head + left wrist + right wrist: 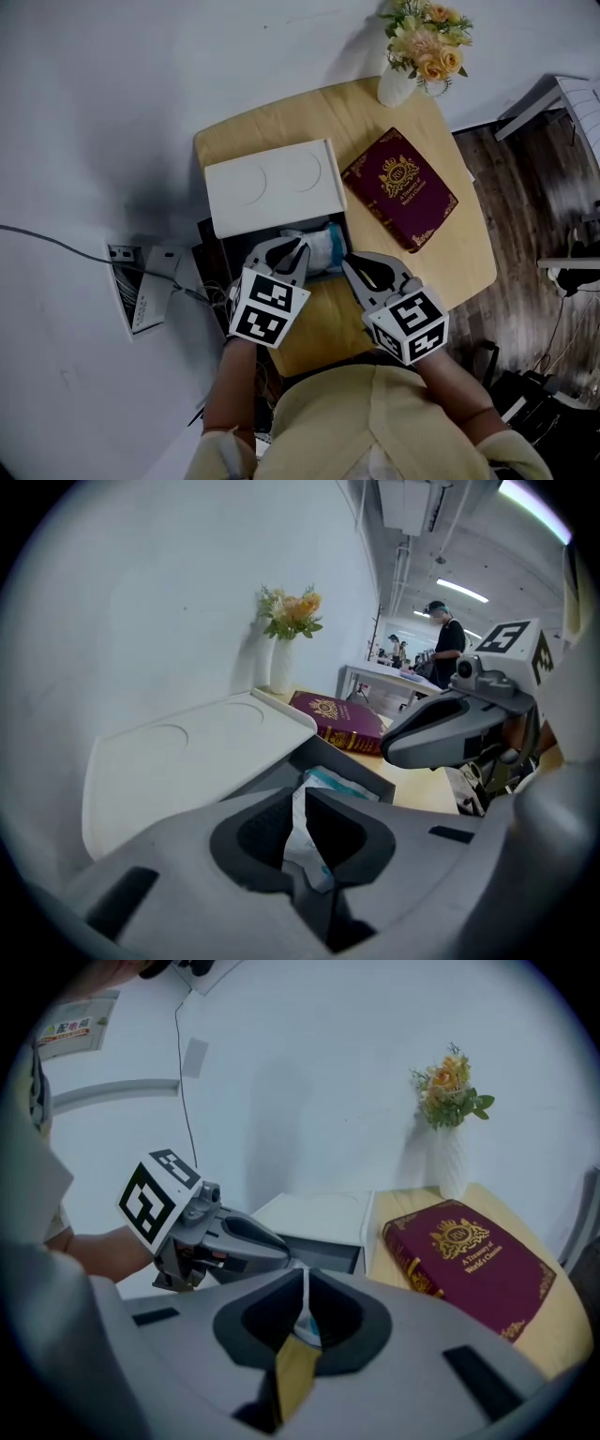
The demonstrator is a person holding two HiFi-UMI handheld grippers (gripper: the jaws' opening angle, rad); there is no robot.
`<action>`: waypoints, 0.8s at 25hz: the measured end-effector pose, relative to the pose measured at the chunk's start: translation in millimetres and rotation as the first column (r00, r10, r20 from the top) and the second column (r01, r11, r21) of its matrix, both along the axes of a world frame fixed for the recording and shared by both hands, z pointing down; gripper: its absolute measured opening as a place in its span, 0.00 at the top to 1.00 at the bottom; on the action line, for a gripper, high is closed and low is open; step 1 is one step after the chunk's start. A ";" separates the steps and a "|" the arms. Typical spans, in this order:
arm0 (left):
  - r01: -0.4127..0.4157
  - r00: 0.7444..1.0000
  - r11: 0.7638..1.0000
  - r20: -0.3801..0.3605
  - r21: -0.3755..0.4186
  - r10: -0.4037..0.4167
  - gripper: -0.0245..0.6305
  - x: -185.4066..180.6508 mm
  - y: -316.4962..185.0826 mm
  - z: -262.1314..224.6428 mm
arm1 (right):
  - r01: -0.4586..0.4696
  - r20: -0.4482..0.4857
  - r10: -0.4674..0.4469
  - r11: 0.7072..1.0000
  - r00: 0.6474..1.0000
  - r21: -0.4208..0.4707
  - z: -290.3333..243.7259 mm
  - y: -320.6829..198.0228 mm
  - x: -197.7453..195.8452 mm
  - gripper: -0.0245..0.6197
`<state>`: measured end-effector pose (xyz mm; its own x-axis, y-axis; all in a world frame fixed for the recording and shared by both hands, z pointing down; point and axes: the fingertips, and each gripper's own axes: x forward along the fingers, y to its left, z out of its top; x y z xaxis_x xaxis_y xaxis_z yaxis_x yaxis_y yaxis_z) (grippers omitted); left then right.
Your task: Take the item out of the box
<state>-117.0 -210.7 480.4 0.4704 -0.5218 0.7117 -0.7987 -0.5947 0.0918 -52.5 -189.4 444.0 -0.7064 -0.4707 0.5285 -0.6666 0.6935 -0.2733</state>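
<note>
Jaws of left gripper [300, 799] clenched on white-and-teal packet [321, 246]; we see crinkled film pinched between pads. Right gripper [305, 1286] jaws likewise clamped on thin edge of same packet. Packet sits in open dark box [375, 780], white lid [272, 183] tilted back behind it. Beside box on desk [455, 272]: maroon book [400, 187], gold crest; in right gripper view we read "A Treasury of World's Classics". White vase [396, 84] with orange flowers at desk's far edge. Left gripper view alone shows people at distant benches; head view alone shows wood floor [525, 187].
</note>
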 end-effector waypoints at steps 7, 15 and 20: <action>-0.054 0.996 0.997 0.063 -0.048 0.057 0.77 3.4 1.1 21.1 | 0.001 -0.015 -0.002 1.000 1.000 -0.005 3.7 -3.1 -1.2 0.91; -0.066 0.989 0.994 0.127 -0.092 0.078 0.72 -1.4 -2.3 35.4 | 0.006 -0.022 -0.006 1.000 1.000 -0.006 5.2 -2.2 -4.3 0.91; -0.057 0.991 0.991 0.114 -0.123 0.071 0.70 -2.1 -3.7 41.0 | 0.013 -0.021 -0.014 1.000 1.000 -0.015 7.9 1.5 -7.4 0.91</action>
<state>-119.1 -214.4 521.4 0.4097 -0.4016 0.8191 -0.7686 -0.6356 0.0728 -59.9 -187.8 451.8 -0.7014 -0.4532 0.5502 -0.6629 0.6984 -0.2699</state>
